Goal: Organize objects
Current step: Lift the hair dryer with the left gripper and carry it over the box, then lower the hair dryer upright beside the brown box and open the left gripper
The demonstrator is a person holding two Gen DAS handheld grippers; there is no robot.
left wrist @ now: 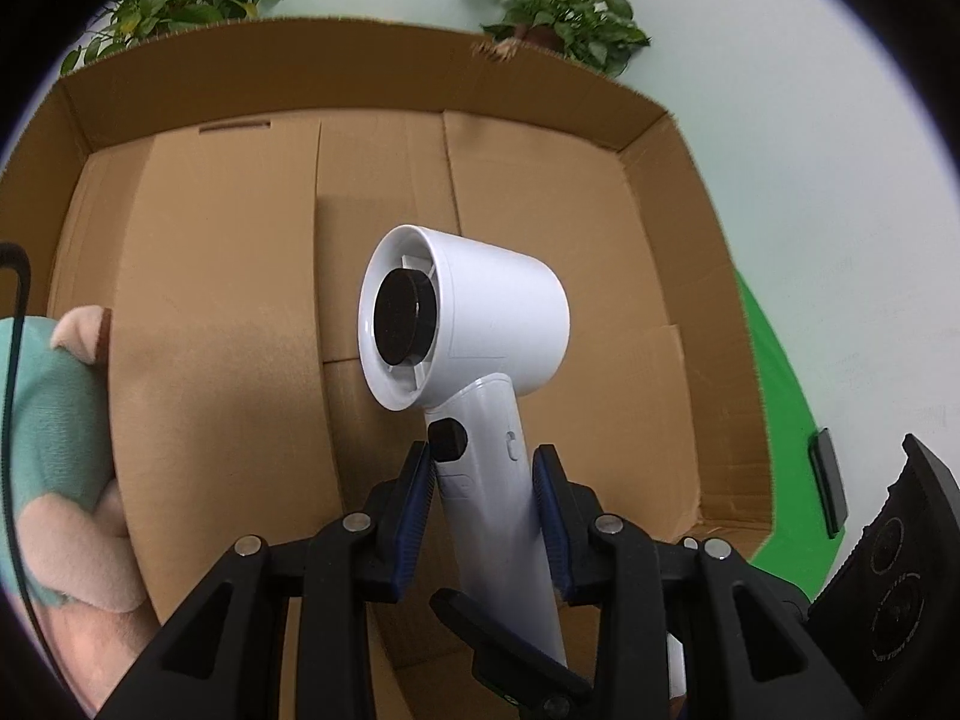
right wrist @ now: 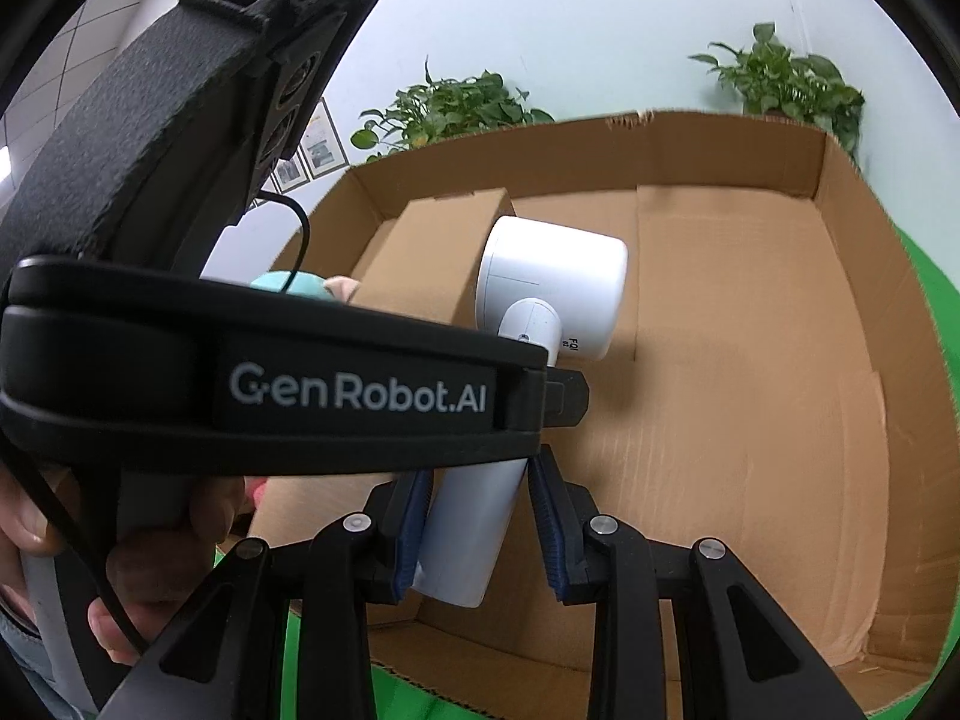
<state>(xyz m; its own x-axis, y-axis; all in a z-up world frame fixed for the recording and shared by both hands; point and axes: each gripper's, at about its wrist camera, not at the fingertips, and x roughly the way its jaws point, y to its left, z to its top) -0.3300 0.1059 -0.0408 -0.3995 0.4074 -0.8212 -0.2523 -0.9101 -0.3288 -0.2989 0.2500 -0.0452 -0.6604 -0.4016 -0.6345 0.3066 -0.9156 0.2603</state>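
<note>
A white hair dryer (left wrist: 474, 324) is held over the open cardboard box (left wrist: 384, 90). My left gripper (left wrist: 485, 480) is shut on the dryer's handle, with the blue pads touching it on both sides. In the right wrist view the dryer (right wrist: 552, 288) shows again, its handle end (right wrist: 462, 540) between the right gripper's (right wrist: 480, 516) blue pads. The left pad touches the handle; a gap shows at the right pad. The left gripper's black body (right wrist: 264, 384) crosses in front.
A plush toy in teal and pink (left wrist: 54, 420) lies at the box's left side, beside an inner cardboard flap (left wrist: 222, 360). Potted plants (left wrist: 558, 6) stand behind the box. A green cloth (left wrist: 780, 450) covers the table. A dark phone-like object (left wrist: 831, 483) lies at right.
</note>
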